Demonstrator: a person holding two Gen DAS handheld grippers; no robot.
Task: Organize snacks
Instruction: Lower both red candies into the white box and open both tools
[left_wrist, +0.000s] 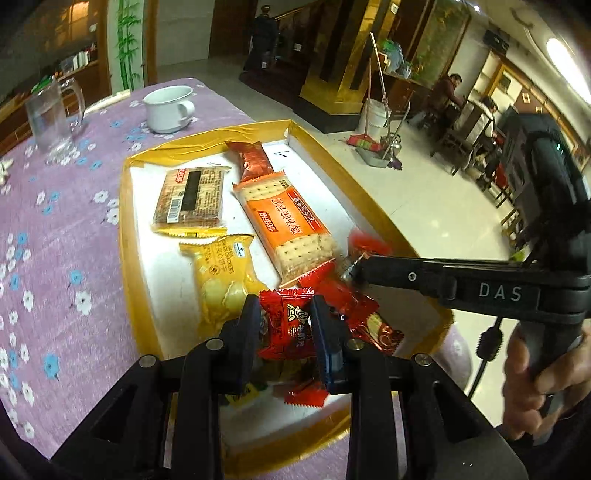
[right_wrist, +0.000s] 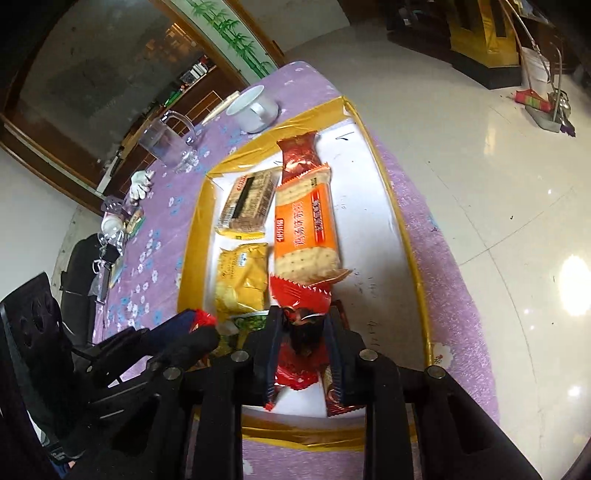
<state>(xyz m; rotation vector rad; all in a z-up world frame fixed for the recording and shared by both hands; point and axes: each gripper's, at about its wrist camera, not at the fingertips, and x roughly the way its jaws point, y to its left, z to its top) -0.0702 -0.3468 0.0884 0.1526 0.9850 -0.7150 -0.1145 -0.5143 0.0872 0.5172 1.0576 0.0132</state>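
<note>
A gold-rimmed white tray on the purple flowered cloth holds an orange cracker pack, a yellow packet, a brown biscuit packet and a dark red bar. My left gripper is shut on a small red candy packet over the tray's near end. My right gripper is shut on another red candy packet, just beside the cracker pack's near end. More red wrappers lie under both grippers.
A white mug and a glass mug stand beyond the tray. Small clutter lies at the table's far left. The table edge runs close along the tray's right side, with tiled floor below.
</note>
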